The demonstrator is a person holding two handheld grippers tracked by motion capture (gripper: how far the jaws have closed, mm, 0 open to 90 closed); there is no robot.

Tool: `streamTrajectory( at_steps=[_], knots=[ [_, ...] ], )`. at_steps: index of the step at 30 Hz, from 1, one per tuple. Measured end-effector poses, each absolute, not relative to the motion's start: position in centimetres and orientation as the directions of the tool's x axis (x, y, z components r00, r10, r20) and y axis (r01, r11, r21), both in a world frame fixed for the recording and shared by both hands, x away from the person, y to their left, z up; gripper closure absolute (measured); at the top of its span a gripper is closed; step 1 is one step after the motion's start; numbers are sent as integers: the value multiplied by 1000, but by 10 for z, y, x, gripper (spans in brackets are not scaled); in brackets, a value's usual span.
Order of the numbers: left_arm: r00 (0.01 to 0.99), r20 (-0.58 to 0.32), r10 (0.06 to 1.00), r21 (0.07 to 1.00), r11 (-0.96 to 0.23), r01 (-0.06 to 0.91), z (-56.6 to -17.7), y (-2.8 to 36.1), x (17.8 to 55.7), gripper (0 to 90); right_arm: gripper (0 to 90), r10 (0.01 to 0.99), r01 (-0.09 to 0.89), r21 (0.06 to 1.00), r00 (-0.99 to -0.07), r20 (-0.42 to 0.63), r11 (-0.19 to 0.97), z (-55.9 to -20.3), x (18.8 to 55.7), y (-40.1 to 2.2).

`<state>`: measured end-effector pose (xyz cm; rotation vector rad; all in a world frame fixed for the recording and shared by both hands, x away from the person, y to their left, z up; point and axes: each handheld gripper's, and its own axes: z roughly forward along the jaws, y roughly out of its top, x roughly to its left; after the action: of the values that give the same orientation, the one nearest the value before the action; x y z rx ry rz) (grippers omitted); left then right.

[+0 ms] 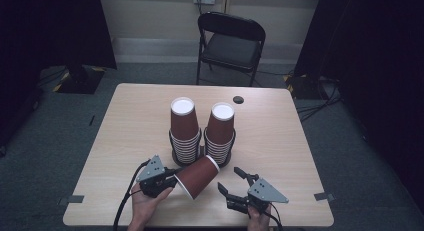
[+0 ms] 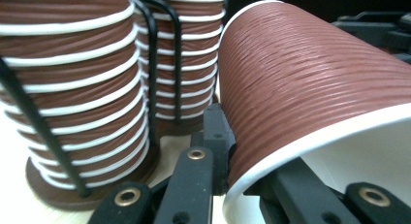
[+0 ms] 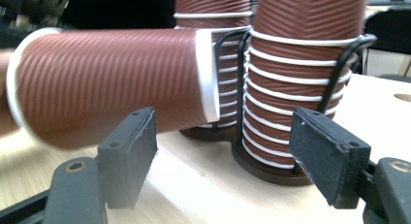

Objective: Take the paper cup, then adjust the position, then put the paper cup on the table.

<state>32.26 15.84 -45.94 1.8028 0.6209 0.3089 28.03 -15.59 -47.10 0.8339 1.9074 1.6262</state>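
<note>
While I am watching from far away, my left gripper (image 1: 167, 182) is holding a brown paper cup (image 1: 198, 176) by its open rim, one jaw inside the cup and one outside, pinching the wall tight. That cup is lying on its side above the table (image 1: 125, 121), at about six o'clock from the two stacks of cups. Its white bottom is pointing toward one o'clock, close to the right stack (image 1: 220, 133).

My right gripper (image 1: 234, 182) is waiting at about four o'clock from the held cup, and it is not touching it. Its jaws are standing wide apart with nothing between them.

Both stacks are sitting side by side in black wire racks in the middle of the table. The left stack (image 1: 184, 128) is just beside the right one. A black chair (image 1: 230, 41) is standing at twelve o'clock, past the table.
</note>
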Motion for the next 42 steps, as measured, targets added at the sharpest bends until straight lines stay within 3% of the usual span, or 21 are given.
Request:
streamTrajectory(
  at_steps=[6, 13, 14, 16, 17, 18, 21, 27, 30, 42],
  knots=[
    [824, -87, 559, 926, -259, 273, -455, 160, 326, 858, 251, 690, 93, 978, -721, -62, 185, -471, 284, -153],
    [837, -75, 543, 909, -307, 281, -449, 159, 328, 858, 250, 647, 103, 972, -761, -59, 209, -471, 282, -150],
    [836, -73, 544, 906, -314, 284, -448, 159, 328, 858, 150, 591, 77, 977, -804, -56, 198, -471, 279, -151],
    [841, -72, 537, 903, -324, 284, -447, 157, 328, 858, 142, 580, 78, 977, -813, -52, 197, -471, 279, -151],
    [840, -68, 538, 898, -334, 286, -445, 157, 329, 858, 172, 610, 78, 978, -791, -59, 195, -471, 278, -149],
    [840, -67, 538, 897, -337, 287, -444, 156, 329, 859, 128, 625, 60, 979, -777, -75, 193, -472, 278, -148],
    [847, -72, 527, 889, -350, 294, -441, 155, 329, 858, 129, 632, 73, 981, -773, -57, 178, -473, 278, -148],
    [855, -75, 512, 871, -383, 306, -438, 152, 330, 858, 134, 602, 43, 965, -788, -127, 260, -473, 278, -148],
    [862, -62, 502, 858, -415, 303, -437, 151, 330, 858, 136, 542, 24, 940, -822, -175, 340, -468, 279, -150],
    [872, -64, 485, 816, -478, 326, -435, 145, 334, 858, 125, 519, -80, 915, -802, -295, 396, -461, 277, -143]
  ],
)
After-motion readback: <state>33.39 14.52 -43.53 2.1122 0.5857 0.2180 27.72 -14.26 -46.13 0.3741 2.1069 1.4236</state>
